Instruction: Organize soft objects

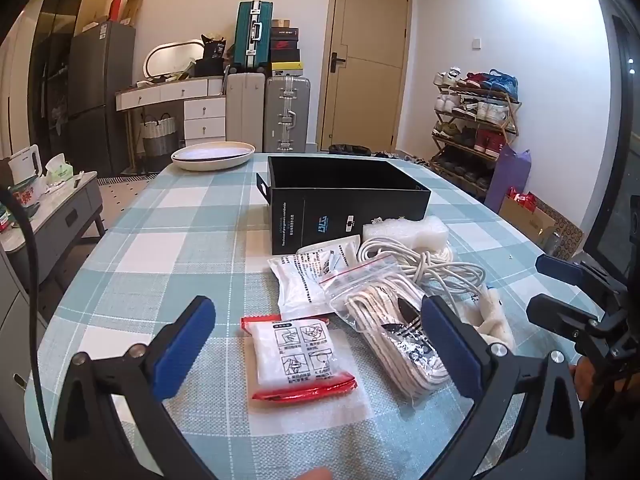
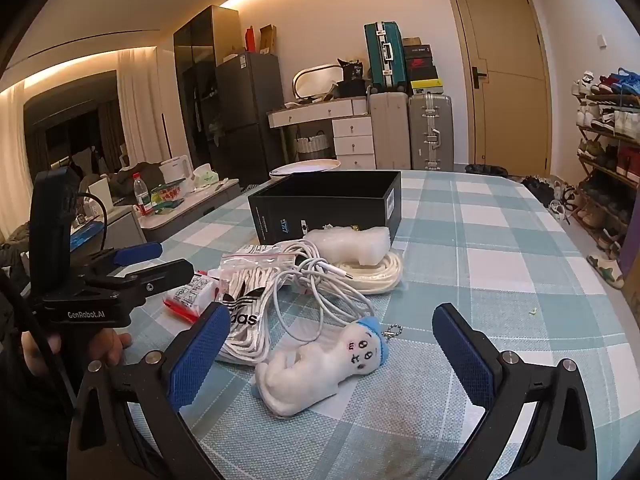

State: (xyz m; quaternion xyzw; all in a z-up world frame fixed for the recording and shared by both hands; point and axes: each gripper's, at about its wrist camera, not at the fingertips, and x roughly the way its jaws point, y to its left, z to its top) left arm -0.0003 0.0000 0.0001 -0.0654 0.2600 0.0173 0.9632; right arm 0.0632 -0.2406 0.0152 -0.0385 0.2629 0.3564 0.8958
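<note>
My left gripper (image 1: 318, 308) hangs open above a red-edged packet of white wipes (image 1: 298, 354) and touches nothing. Right of the packet lies a zip bag of white socks (image 1: 384, 320); behind it are a printed white pouch (image 1: 300, 280), coiled white cables (image 1: 424, 260) and bubble wrap (image 1: 416, 230). An open black box (image 1: 344, 200) stands behind the pile. My right gripper (image 2: 330, 314) is open over a white plush toy (image 2: 320, 368) with a blue cap and a keychain. The cables (image 2: 320, 280), bubble wrap (image 2: 352, 242), socks bag (image 2: 244, 312) and box (image 2: 328, 208) lie beyond. Each gripper shows in the other's view: right (image 1: 536, 286), left (image 2: 176, 258).
A blue-and-white checked cloth covers the table (image 1: 160, 240). A white plate (image 1: 214, 156) sits at its far end. A low side table (image 1: 60, 208) with clutter stands to the left, a shoe rack (image 1: 476, 128) to the right. A small crumb (image 2: 533, 311) lies on the cloth.
</note>
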